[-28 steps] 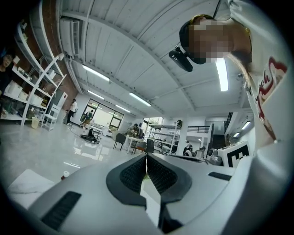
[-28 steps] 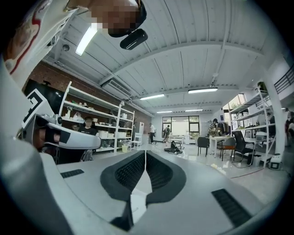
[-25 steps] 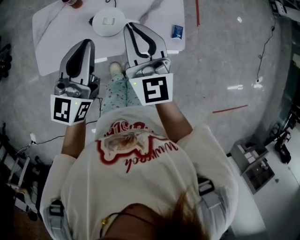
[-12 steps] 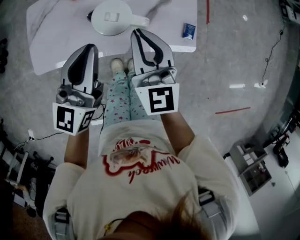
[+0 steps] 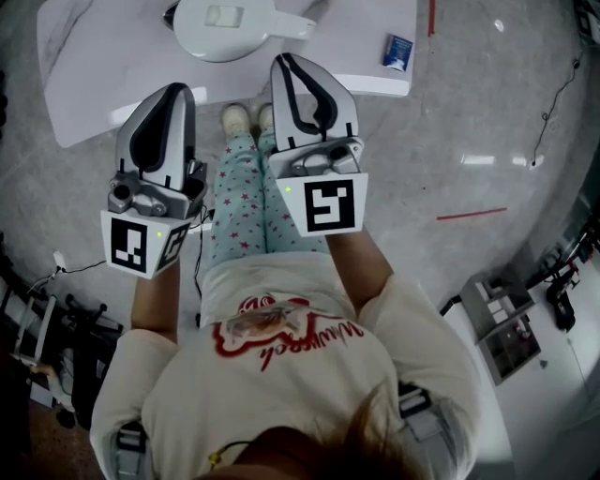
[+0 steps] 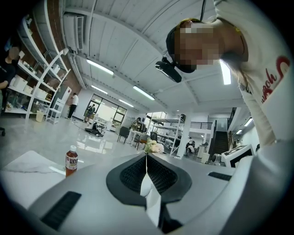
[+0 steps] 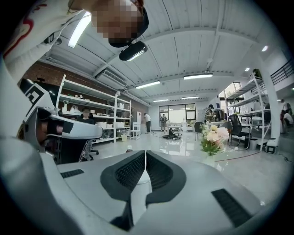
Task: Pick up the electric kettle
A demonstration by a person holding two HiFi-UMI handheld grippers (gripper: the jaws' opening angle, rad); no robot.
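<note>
The white electric kettle (image 5: 223, 25) stands on a white marble table (image 5: 84, 75) at the top of the head view, its handle (image 5: 292, 26) pointing right. Both grippers are held side by side in front of the table, pointing toward it, with empty jaws. My left gripper (image 5: 177, 90) is shut and sits over the table's near edge, to the kettle's lower left. My right gripper (image 5: 285, 58) is shut, its tips just below the kettle's handle. In the left gripper view (image 6: 146, 155) and the right gripper view (image 7: 145, 152) the jaws meet; the kettle is not visible there.
A small blue box (image 5: 397, 51) lies at the table's right end. A red-labelled bottle (image 6: 70, 161) stands on the table to the left. Flowers (image 7: 214, 137) stand beyond. The person's legs and shoes (image 5: 246, 117) are below the grippers. Shelving and equipment line the room.
Both grippers have sunk, still shut and side by side. In the head view the table and kettle have slid toward the top edge, and the right tips now lie near the kettle's handle.
</note>
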